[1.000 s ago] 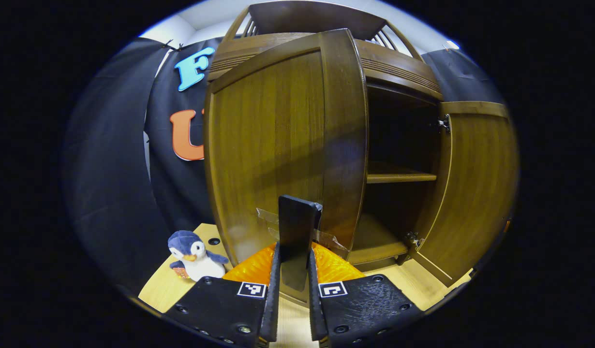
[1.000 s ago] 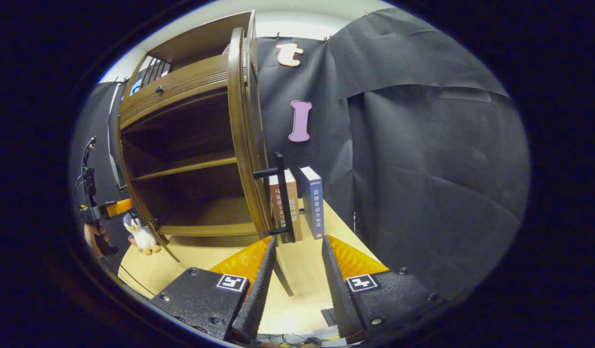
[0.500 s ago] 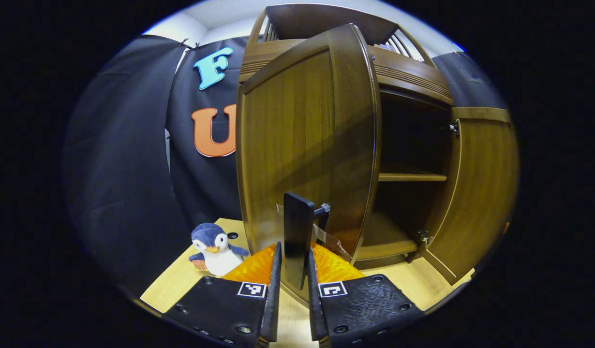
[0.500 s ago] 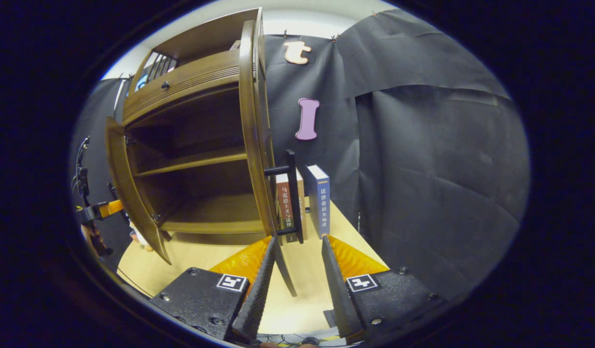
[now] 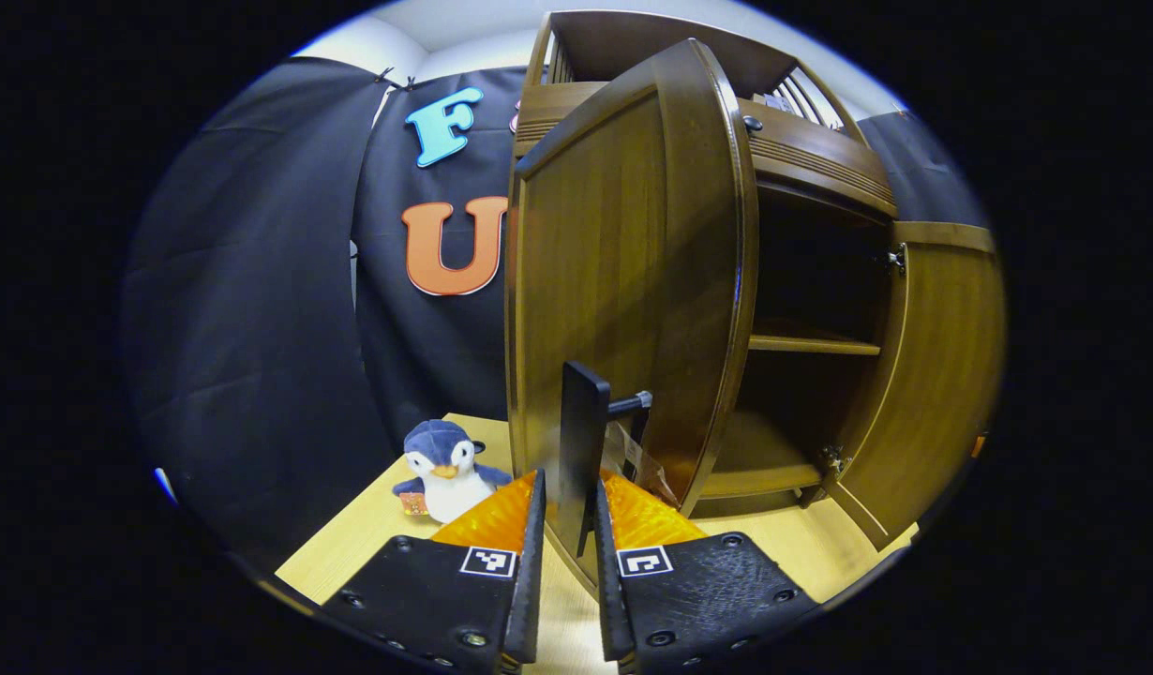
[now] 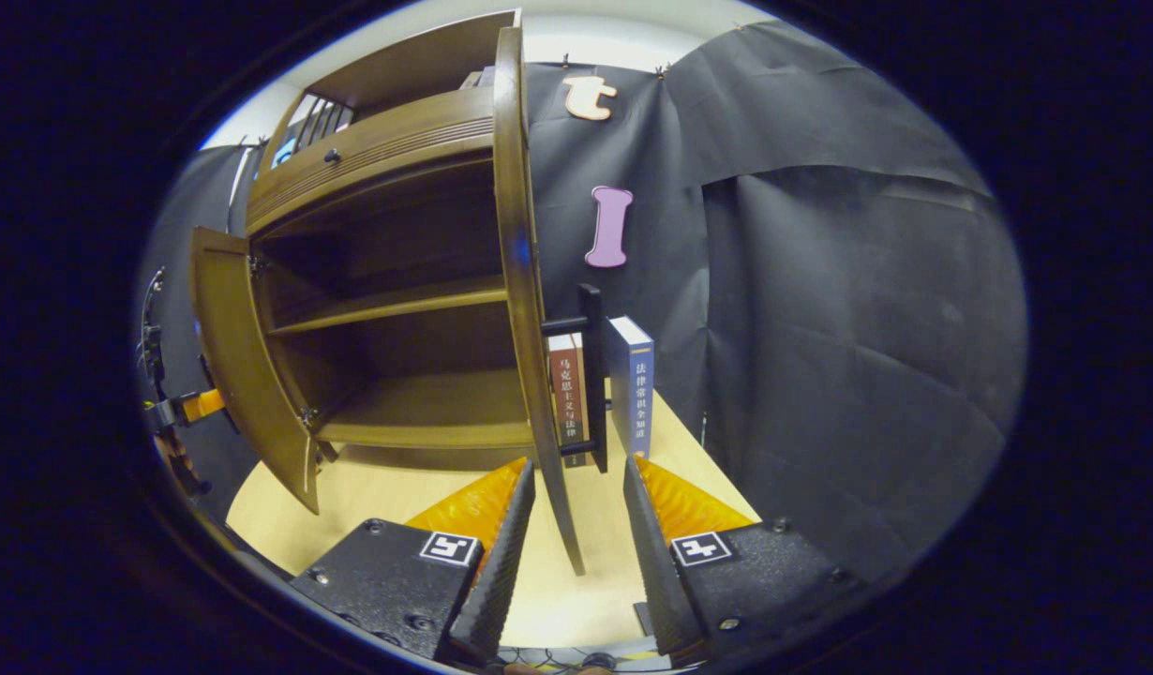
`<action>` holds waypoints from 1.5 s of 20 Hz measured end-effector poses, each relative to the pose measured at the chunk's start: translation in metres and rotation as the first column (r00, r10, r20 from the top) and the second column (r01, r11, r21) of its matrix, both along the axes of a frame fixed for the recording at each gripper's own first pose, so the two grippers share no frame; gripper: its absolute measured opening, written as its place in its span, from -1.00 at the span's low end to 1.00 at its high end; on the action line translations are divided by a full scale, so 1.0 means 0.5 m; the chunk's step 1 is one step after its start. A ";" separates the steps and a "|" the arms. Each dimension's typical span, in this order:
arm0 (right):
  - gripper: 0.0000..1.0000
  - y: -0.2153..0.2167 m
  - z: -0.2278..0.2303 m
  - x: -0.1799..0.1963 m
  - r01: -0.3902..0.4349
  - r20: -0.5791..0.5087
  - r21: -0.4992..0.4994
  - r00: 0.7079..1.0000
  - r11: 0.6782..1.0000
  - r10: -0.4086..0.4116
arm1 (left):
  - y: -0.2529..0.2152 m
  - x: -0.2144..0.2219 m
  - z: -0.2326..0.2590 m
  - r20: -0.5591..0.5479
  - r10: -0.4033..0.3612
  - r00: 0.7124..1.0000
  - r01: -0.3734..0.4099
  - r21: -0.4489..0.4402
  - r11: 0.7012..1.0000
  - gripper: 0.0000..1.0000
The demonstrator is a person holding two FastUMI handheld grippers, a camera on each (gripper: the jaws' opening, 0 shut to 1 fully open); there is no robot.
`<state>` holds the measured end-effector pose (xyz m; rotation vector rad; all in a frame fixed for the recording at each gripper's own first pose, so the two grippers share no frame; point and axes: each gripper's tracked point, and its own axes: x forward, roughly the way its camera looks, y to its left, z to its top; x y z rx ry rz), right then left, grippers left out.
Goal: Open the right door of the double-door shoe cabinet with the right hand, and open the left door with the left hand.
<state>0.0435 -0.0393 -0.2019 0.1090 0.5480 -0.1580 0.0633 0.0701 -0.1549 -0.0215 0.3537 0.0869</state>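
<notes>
Wooden tabletop | left gripper clamps left door handle | right gripper parted, empty

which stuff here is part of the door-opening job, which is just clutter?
Job:
left door and its black handle, pinched by the left gripper
right door and its handle, with the right gripper open just short of it
cabinet

Clutter:
toy penguin
two upright books
table
</notes>
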 end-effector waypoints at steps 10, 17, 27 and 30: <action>0.23 0.041 0.005 0.019 -0.046 0.016 -0.005 0.999 0.999 0.046 | 0.095 -0.036 -0.004 -0.008 0.070 0.998 -0.070 0.011 0.998 -0.51; 0.23 0.056 0.008 0.035 -0.043 0.009 -0.019 0.999 0.999 0.043 | 0.168 -0.054 -0.017 -0.021 0.114 0.993 -0.115 -0.056 0.992 -0.62; 0.24 0.046 0.006 0.001 -0.012 -0.015 -0.049 1.000 0.999 0.011 | 0.297 -0.118 -0.019 -0.027 0.210 0.977 -0.212 -0.081 0.974 -0.62; 0.28 0.048 0.016 -0.001 0.006 -0.004 -0.047 1.000 0.999 -0.006 | 0.306 -0.131 -0.001 -0.012 0.222 0.975 -0.222 -0.080 0.972 -0.62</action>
